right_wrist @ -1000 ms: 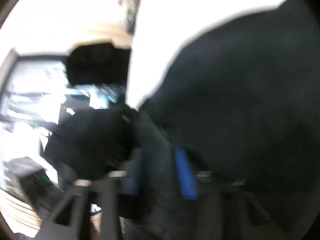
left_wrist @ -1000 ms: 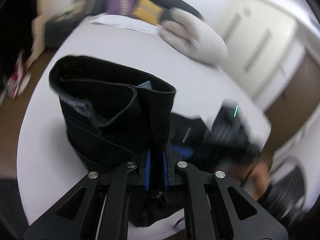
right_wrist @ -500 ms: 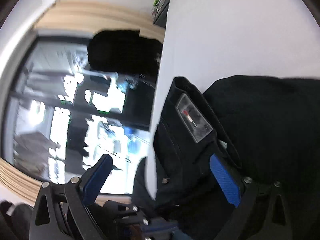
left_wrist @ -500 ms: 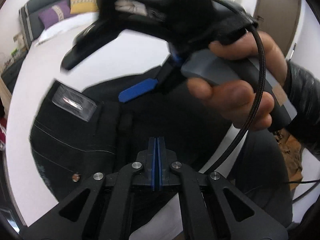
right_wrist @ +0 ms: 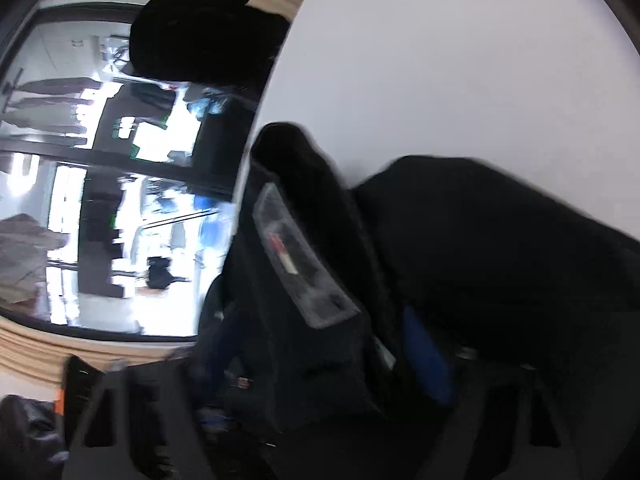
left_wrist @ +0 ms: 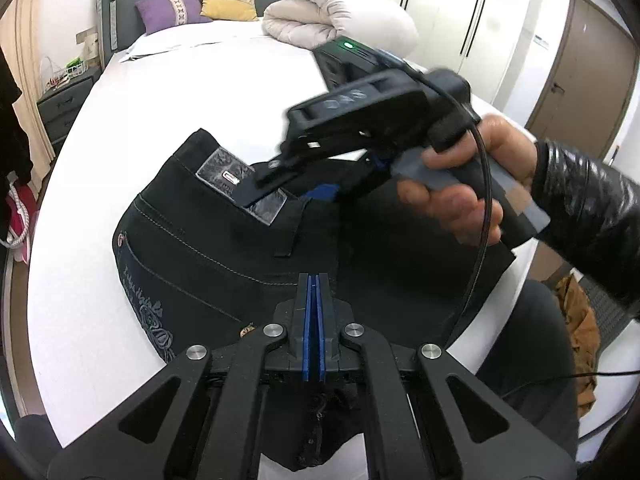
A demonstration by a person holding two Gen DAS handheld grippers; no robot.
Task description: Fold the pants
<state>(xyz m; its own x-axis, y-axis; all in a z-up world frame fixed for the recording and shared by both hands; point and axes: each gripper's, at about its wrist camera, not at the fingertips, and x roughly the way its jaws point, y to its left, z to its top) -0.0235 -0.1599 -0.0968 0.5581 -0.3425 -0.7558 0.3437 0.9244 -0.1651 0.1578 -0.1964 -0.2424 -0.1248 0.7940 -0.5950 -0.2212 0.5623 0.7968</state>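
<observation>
Nearest me, my left tongs (left_wrist: pixel 313 300) are pressed flat together with nothing between them, hanging just above the black pants (left_wrist: pixel 224 252), which lie bunched at the near edge of the bed (left_wrist: pixel 200 92). My right tongs (left_wrist: pixel 296 178) sit over the waistband by the leather patch (left_wrist: pixel 240 184), jaws closing with the waistband fabric between them; whether the pads bite yet, I cannot tell through the blur.

My worry: the right tongs may catch only one layer, so the fold drags crooked, or pull the pants off the edge.

A second ago my left tongs held a raised fold of the pants; now they hold nothing and the cloth lies flatter.
</observation>
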